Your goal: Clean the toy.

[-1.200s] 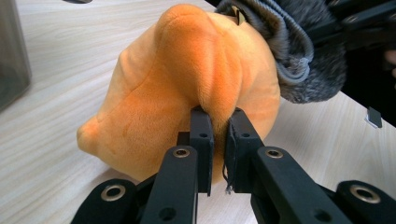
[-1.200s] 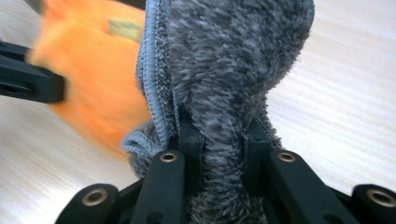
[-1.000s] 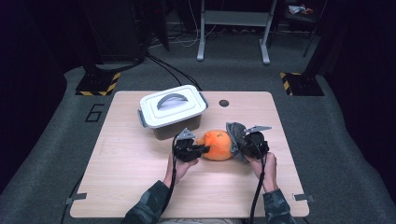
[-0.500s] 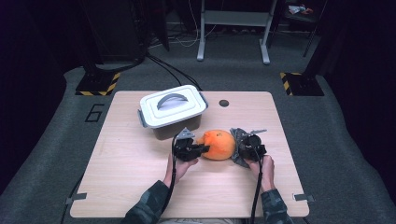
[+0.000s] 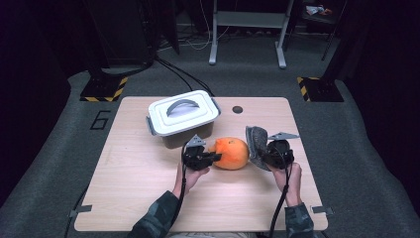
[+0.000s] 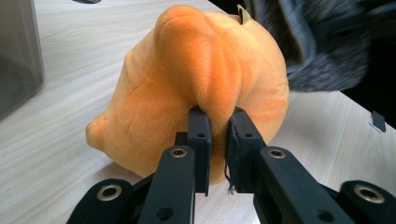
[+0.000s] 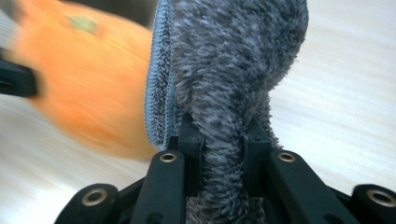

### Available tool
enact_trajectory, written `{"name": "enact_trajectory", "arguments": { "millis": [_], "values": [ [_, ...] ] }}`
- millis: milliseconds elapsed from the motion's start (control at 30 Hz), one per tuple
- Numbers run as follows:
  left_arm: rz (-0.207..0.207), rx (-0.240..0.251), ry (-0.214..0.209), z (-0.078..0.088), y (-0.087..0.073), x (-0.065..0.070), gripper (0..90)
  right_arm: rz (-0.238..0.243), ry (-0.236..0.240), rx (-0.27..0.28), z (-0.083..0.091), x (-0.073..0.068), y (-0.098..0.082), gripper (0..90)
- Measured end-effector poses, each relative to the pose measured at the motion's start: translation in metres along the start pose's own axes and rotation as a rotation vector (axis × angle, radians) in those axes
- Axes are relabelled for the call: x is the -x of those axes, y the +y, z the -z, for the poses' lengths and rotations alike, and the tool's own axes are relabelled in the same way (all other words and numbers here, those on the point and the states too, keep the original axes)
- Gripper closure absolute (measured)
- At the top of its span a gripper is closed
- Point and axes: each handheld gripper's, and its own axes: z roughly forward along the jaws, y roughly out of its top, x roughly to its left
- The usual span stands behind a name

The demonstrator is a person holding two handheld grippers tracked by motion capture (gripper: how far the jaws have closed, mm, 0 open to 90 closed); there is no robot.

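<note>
Lifted grey cloth (image 5: 257,140) now clears orange plush (image 5: 231,152).

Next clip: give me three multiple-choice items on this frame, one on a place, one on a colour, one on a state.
1. Where does the white lidded box stand relative to the orange plush toy?
A. farther from the person, to the left
B. nearer the person
C. on top of it

2. What colour is the cloth?
A. red
B. grey
C. yellow

3. What is the left gripper doing?
A. hanging open
C. lying on the table
B. pinching a fold of the toy

Key: 1 A, high view shows it; 2 B, speckled grey pile; 3 B, fingers squeeze the plush.
</note>
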Motion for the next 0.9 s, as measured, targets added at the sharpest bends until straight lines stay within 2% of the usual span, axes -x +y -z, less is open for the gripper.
{"name": "enact_trajectory", "arguments": {
  "millis": [33, 133, 267, 433, 600, 733, 800, 833, 867, 900],
  "values": [
    [0.004, 0.002, -0.001, 0.0, 0.0, 0.0, 80.8, 0.012, 0.01, 0.019, 0.004, -0.005, 0.003, 74.8],
    [0.005, 0.005, -0.003, 0.0, 0.0, 0.0, 80.6, 0.053, 0.044, 0.032, 0.008, -0.017, 0.01, 74.8],
    [0.003, 0.003, -0.005, 0.0, 0.0, -0.001, 79.5, 0.095, 0.066, -0.003, -0.004, -0.03, 0.015, 74.8],
    [-0.005, 0.004, -0.013, 0.0, 0.0, 0.0, 73.4, 0.07, 0.049, -0.024, -0.014, -0.029, 0.014, 74.9],
    [-0.051, 0.004, 0.018, 0.0, 0.001, 0.005, 54.6, 0.062, 0.039, -0.03, -0.016, -0.024, 0.013, 74.9],
    [-0.115, -0.014, 0.034, -0.001, -0.004, 0.012, 45.5, 0.058, 0.038, -0.027, -0.018, -0.023, 0.013, 74.9],
    [-0.153, -0.019, 0.067, -0.002, -0.006, 0.014, 45.0, 0.051, 0.037, -0.03, -0.018, -0.023, 0.013, 74.9],
    [-0.175, -0.017, 0.059, -0.003, -0.007, 0.014, 45.7, 0.052, 0.038, -0.029, -0.018, -0.023, 0.013, 74.9],
    [-0.19, -0.011, 0.068, -0.004, -0.007, 0.014, 47.1, 0.053, 0.035, -0.03, -0.018, -0.023, 0.013, 74.8],
    [-0.225, -0.009, 0.085, -0.005, -0.008, 0.015, 50.9, 0.053, 0.033, -0.032, -0.018, -0.023, 0.014, 74.8]
  ]
}}
